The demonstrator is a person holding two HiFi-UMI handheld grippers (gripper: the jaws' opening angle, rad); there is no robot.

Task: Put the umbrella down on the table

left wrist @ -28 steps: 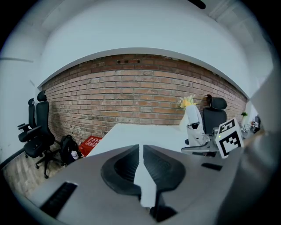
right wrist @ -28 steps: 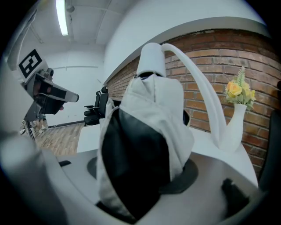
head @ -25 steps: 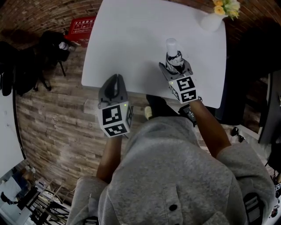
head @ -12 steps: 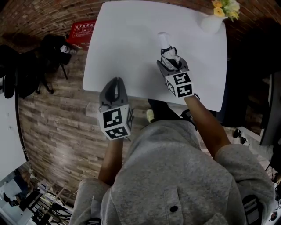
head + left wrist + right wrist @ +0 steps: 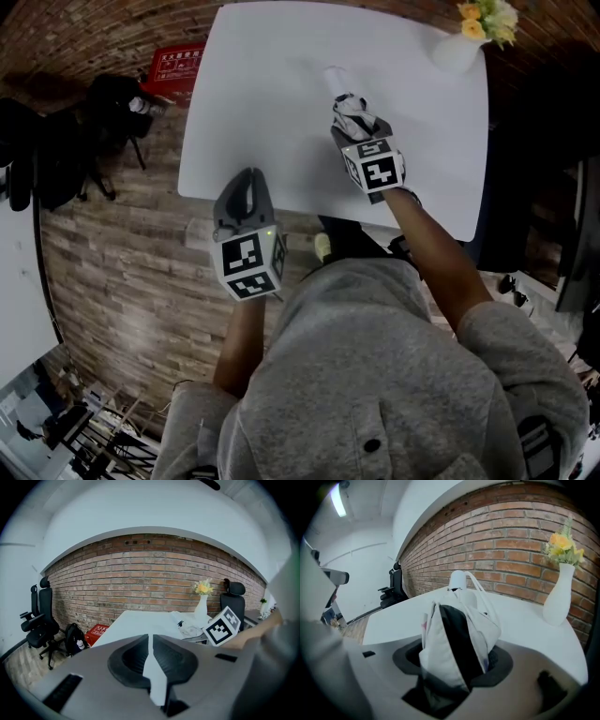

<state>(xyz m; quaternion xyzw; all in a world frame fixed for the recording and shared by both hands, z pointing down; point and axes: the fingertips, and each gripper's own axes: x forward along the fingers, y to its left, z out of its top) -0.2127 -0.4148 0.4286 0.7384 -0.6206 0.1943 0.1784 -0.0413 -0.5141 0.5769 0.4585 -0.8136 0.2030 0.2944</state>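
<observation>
fabric fills my right gripper [image 5: 457, 660] in its own view. the folded white-and-black umbrella [image 5: 457, 625] sits between the jaws with the pads against the cloth. its rounded white end and a thin loop point out over the white table [image 5: 520, 620]. the jaws have just been opening a touch, yet the umbrella is between them and in their hold.

the head view hides that grip under the gripper body but shows what the close view cannot. the umbrella slants over the middle of the table, its far end up and left of the gripper. whether it touches the tabletop i cannot tell.

only its own view shows my left gripper [image 5: 150, 638] properly: jaws nearly together, a sliver of gap, nothing in it. that view alone also gives the brick wall [image 5: 140, 578] and an office chair [image 5: 40, 620]. from above, the left gripper hangs at the table's near edge.

against a second ago, the right gripper has gone further in over the table. the umbrella, then closer to upright, now leans away to the left. the left gripper has stayed put.

white vase [image 5: 455, 47] at the table's far right corner holds yellow flowers [image 5: 485, 17]. black backpack [image 5: 112, 98] on the floor left of the table carries a bottle [image 5: 138, 97] in its side pocket, near a red box [image 5: 178, 58].
</observation>
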